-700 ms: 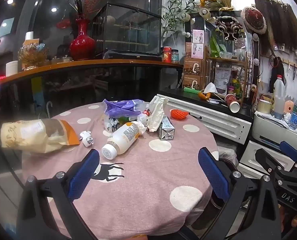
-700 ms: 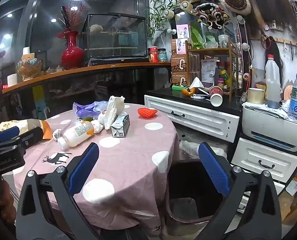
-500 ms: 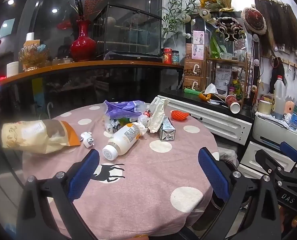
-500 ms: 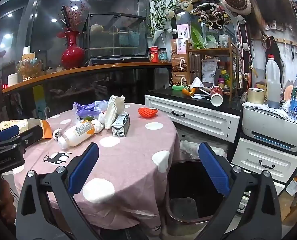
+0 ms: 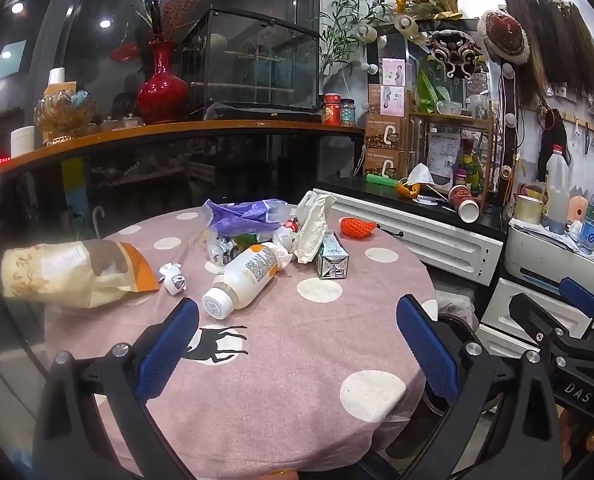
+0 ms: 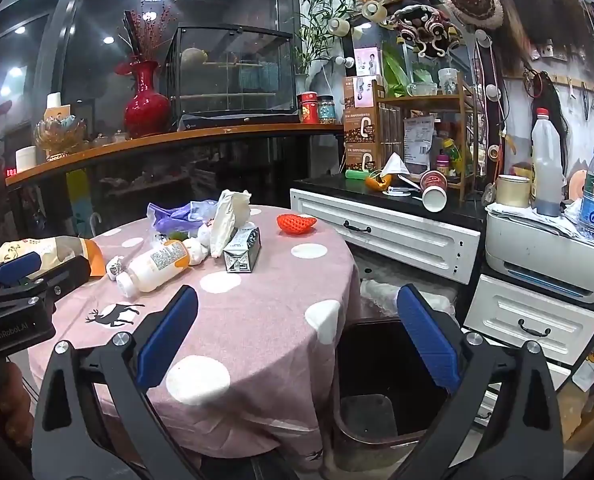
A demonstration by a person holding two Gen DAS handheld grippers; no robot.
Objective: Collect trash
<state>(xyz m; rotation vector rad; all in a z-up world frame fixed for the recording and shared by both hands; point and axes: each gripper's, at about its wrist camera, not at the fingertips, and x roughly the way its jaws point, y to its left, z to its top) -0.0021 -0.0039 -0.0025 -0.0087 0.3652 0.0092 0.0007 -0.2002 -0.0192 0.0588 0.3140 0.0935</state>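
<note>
Both the left gripper (image 5: 297,340) and right gripper (image 6: 297,336) hover low in frame, fingers spread and empty. The bin (image 6: 377,412) at lower centre looks empty. Mid-frame, the bottle (image 5: 243,280), carton (image 5: 331,258) and bags lie uncollected on the counter (image 5: 297,360): barely begun.

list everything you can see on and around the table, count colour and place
table: 1, pink cloth with white dots, centre
snack bag: 1, tan and orange, left edge
bottle: 1, white with orange label, lying mid-table
crumpled wrapper: 1, white, between bag and bottle
carton: 1, grey-green, right of bottle
plastic bag: 1, purple, far side
foam net: 1, red-orange, far right edge
bin: 1, dark, floor right of table
left gripper: 1, blue pads, open
right gripper: 1, blue pads, open
</note>
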